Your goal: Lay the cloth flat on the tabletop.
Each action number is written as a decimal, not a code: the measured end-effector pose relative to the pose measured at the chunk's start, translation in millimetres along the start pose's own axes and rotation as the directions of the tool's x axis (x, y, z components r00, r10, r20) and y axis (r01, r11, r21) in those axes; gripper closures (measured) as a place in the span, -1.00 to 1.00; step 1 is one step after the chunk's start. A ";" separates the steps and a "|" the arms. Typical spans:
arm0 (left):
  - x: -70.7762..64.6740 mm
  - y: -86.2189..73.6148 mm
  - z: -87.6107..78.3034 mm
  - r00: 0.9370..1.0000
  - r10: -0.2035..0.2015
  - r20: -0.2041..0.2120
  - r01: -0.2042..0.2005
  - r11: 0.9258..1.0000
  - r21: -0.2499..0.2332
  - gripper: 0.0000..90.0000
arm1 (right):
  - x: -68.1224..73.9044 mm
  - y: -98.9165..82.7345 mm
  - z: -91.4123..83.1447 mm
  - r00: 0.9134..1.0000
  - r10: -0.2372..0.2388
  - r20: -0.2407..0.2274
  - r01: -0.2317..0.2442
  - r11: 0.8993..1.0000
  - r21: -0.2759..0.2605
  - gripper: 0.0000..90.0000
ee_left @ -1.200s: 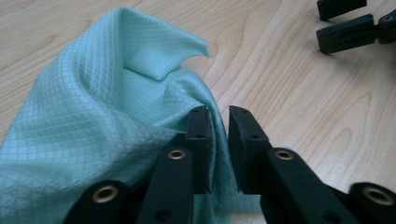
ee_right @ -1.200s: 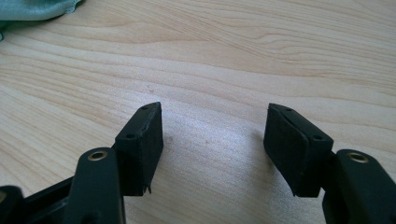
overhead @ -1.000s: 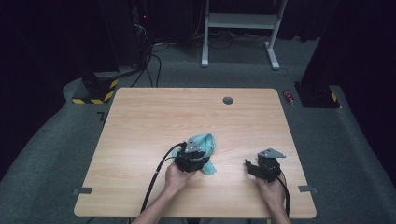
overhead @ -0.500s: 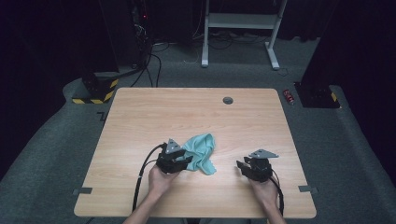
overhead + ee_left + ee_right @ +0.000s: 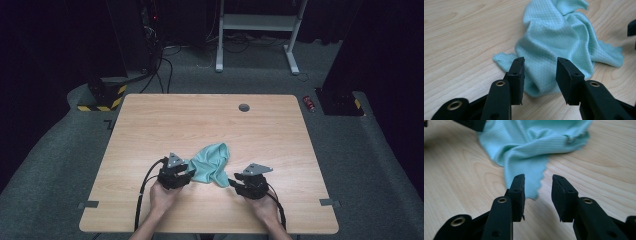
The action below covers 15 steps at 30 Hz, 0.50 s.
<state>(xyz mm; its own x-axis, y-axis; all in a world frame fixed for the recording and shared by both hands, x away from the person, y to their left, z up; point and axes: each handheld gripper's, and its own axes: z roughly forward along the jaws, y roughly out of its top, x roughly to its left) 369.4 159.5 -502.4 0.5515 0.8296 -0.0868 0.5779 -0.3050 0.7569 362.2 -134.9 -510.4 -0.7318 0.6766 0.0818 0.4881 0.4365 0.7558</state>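
A crumpled teal cloth lies on the wooden table near the front. My left gripper sits at the cloth's left edge. In the left gripper view its jaws stand apart with a fold of the cloth between them, not pinched; they have just been closing a little. My right gripper is at the cloth's right corner. In the right gripper view the cloth's scalloped corner reaches just between the tips, and the jaws have just been closing without touching it.
A small dark round grommet sits at the table's far edge. Black cables trail from both grippers toward the front edge. On the floor stand a white frame and a red can.
My left gripper has drawn back left from on top of the cloth to its left edge. My right gripper has moved left to the cloth's right corner, and its jaws have narrowed.
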 end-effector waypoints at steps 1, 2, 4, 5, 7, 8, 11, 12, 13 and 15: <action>0.6 -0.5 -0.6 1.000 -0.003 0.001 0.003 1.000 0.001 0.31 | 3.1 1.1 2.4 1.000 -0.010 -0.005 0.010 1.000 0.003 0.40; 0.7 -1.1 -1.0 1.000 -0.004 0.002 0.004 1.000 0.004 0.31 | 6.2 2.1 4.6 1.000 -0.014 -0.012 0.014 1.000 0.008 0.39; 0.7 -2.2 -0.2 1.000 -0.001 0.006 0.001 1.000 0.015 0.31 | 10.9 4.4 9.1 0.999 -0.024 -0.022 0.024 1.000 0.011 0.39; 0.6 -2.8 0.5 1.000 0.002 0.007 -0.002 1.000 0.020 0.31 | 12.9 5.5 11.3 0.999 -0.029 -0.025 0.029 1.000 0.010 0.39; 0.1 -3.7 2.6 1.000 0.003 0.012 -0.003 1.000 0.022 0.34 | 16.5 7.5 15.1 0.999 -0.036 -0.033 0.037 0.999 0.015 0.40; -0.5 -4.0 3.7 1.000 0.002 0.013 -0.002 1.000 0.025 0.38 | 18.4 8.2 16.9 0.999 -0.039 -0.037 0.039 0.999 0.015 0.42; -1.8 -3.8 6.9 1.000 -0.004 0.003 0.003 1.000 0.026 0.48 | 22.5 10.1 21.3 0.997 -0.055 -0.048 0.056 0.998 0.022 0.48; -1.9 -3.4 7.7 1.000 0.000 0.003 0.000 1.000 0.029 0.53 | 24.2 10.8 23.1 0.997 -0.061 -0.051 0.062 0.998 0.027 0.51; -2.6 -2.9 8.8 1.000 -0.001 0.008 0.000 1.000 0.030 0.58 | 25.6 11.0 24.8 0.997 -0.061 -0.050 0.062 0.998 0.028 0.55; -4.3 -1.6 10.3 1.000 0.014 0.010 -0.014 0.999 0.038 0.69 | 26.7 11.2 27.9 0.997 -0.068 -0.048 0.070 0.997 0.039 0.65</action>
<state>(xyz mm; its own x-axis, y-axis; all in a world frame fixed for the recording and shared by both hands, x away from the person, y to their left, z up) 372.2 151.6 -509.9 0.5656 0.8205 -0.0827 0.5921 -0.3343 0.7333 361.5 -95.4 -517.9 -0.7854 0.6160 0.0611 0.4539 0.5059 0.7335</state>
